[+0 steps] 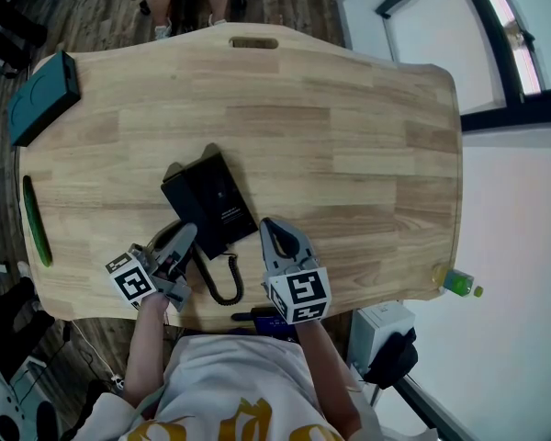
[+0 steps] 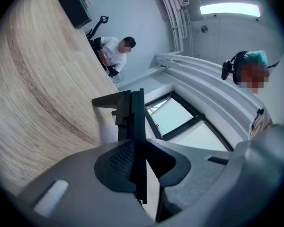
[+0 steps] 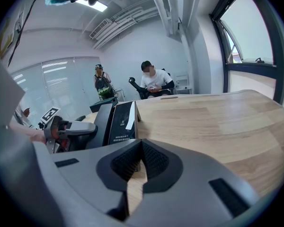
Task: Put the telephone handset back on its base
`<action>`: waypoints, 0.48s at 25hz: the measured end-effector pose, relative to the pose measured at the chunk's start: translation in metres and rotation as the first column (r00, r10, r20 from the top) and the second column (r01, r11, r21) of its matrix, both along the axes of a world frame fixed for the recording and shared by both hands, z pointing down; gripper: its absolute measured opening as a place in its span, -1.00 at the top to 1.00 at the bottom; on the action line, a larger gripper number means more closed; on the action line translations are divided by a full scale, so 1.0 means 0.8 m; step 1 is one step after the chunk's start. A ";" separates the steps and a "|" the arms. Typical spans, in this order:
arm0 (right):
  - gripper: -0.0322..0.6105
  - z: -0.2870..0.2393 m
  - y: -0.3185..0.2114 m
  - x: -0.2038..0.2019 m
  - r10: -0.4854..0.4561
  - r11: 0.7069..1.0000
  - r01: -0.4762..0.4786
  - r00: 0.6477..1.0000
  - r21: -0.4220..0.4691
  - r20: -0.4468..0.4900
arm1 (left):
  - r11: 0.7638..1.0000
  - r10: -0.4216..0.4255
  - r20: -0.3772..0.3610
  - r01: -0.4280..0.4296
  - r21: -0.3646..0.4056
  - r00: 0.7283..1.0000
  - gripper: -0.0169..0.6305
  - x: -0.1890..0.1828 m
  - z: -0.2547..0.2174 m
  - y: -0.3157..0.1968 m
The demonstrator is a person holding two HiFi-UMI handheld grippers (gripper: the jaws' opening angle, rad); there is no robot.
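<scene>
The black telephone base (image 1: 213, 198) lies on the wooden table (image 1: 349, 154), a little left of the middle and close to me. Its coiled cord (image 1: 222, 281) loops toward the near edge. My left gripper (image 1: 185, 235) is at the base's near-left corner, turned on its side. Its jaws are shut on a thin black part (image 2: 130, 112) that looks like the handset, seen edge-on. In the right gripper view the left gripper (image 3: 61, 131) meets the dark handset (image 3: 98, 122) beside the base (image 3: 122, 122). My right gripper (image 1: 271, 226) (image 3: 141, 157) stands shut and empty just right of the base.
A dark green case (image 1: 41, 95) sits at the table's far-left corner and a green strip (image 1: 35, 220) along its left edge. A small yellow-green bottle (image 1: 455, 283) is off the near-right corner. A person (image 3: 154, 82) sits at the far end.
</scene>
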State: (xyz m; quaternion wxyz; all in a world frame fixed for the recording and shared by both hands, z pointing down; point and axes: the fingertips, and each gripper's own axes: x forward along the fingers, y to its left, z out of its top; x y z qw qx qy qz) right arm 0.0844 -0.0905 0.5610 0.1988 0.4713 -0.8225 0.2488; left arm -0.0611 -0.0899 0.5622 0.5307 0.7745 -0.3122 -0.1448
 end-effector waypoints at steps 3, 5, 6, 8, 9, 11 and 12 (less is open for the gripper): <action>0.89 0.000 -0.001 0.002 0.003 1.000 -0.003 1.000 -0.003 0.000 | 1.000 0.004 0.002 -0.004 -0.006 1.000 0.73 0.001 0.002 -0.002; 0.89 0.000 -0.001 0.004 0.006 1.000 -0.006 1.000 -0.002 0.002 | 1.000 0.008 0.005 -0.008 -0.011 1.000 0.73 0.001 0.003 -0.003; 0.89 0.000 -0.001 0.004 0.008 1.000 -0.008 1.000 -0.001 0.002 | 1.000 0.011 0.007 -0.011 -0.012 1.000 0.73 0.002 0.003 -0.003; 0.89 -0.001 -0.001 0.005 0.010 1.000 -0.010 1.000 0.000 0.004 | 1.000 0.016 0.010 -0.016 -0.014 1.000 0.73 0.002 0.003 -0.004; 0.89 -0.001 -0.001 0.005 0.011 1.000 -0.011 1.000 0.000 0.004 | 1.000 0.017 0.011 -0.017 -0.014 1.000 0.73 0.003 0.004 -0.004; 0.89 -0.001 -0.002 0.005 0.012 1.000 -0.012 1.000 0.001 0.003 | 1.000 0.014 0.011 -0.014 -0.018 1.000 0.73 0.003 0.005 -0.005; 0.89 -0.001 -0.002 0.005 0.012 1.000 -0.012 1.000 0.001 0.004 | 1.000 0.012 0.011 -0.011 -0.021 1.000 0.73 0.002 0.005 -0.006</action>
